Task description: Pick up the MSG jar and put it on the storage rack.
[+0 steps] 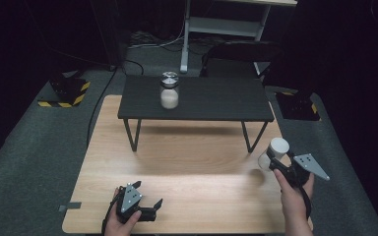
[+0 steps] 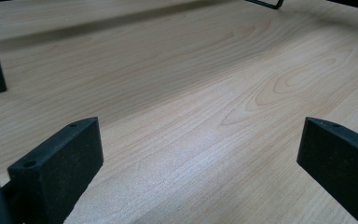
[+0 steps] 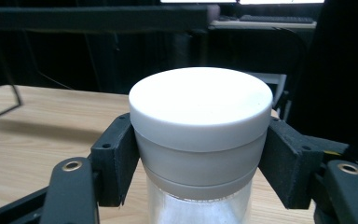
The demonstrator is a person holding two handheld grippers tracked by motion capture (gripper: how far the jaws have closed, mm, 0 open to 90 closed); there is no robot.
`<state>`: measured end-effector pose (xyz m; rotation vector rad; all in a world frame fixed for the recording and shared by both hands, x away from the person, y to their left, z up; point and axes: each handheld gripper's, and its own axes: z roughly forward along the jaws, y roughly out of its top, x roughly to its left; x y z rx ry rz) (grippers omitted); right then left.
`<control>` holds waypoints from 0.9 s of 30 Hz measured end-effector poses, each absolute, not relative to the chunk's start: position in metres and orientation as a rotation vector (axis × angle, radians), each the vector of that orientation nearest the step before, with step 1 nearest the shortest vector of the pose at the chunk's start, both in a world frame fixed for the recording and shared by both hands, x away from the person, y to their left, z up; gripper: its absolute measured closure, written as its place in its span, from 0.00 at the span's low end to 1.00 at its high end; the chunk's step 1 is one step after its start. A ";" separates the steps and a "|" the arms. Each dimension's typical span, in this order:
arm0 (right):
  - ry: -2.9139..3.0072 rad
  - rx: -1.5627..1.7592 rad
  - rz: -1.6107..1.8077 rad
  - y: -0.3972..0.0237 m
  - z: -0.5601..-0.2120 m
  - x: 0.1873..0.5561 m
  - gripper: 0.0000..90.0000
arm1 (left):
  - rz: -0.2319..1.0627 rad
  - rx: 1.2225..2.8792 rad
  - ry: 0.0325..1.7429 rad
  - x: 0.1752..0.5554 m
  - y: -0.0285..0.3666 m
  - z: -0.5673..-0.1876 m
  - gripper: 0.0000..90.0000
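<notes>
Bench: I note pale wood grain, set on grey carpet in a dark room. Landmark: a low black shelf on thin metal legs stands across the bench's far half. Behind the shelf, a white desk frame and a dark chair; to its left, a yellow-and-black striped block on the floor.

Item: white-lidded jar, clear below the lid, whitish contents, smooth flat top. I see it clamped at the lid by my right hand-held gripper, off the shelf's right front leg, near the bench edge.

Second jar, metal-lidded, stands on the shelf.

Left hand-held gripper: jaws wide, nothing between them, well in front of the shelf.
</notes>
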<state>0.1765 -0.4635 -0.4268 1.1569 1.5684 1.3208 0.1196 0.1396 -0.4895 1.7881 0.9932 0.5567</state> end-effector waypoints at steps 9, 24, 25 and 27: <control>1.584 1.112 1.386 -0.451 -0.414 0.144 0.38 | 0.561 1.799 0.985 0.120 0.138 -0.489 0.00; 1.608 1.047 1.467 -0.427 -0.389 0.125 0.38 | 0.555 1.802 0.981 0.120 0.137 -0.489 0.00; 1.609 1.041 1.467 -0.425 -0.387 0.125 0.38 | 0.555 1.801 0.981 0.120 0.136 -0.489 0.00; 1.615 1.023 1.469 -0.420 -0.382 0.125 0.38 | 0.558 1.806 0.980 0.120 0.136 -0.488 0.00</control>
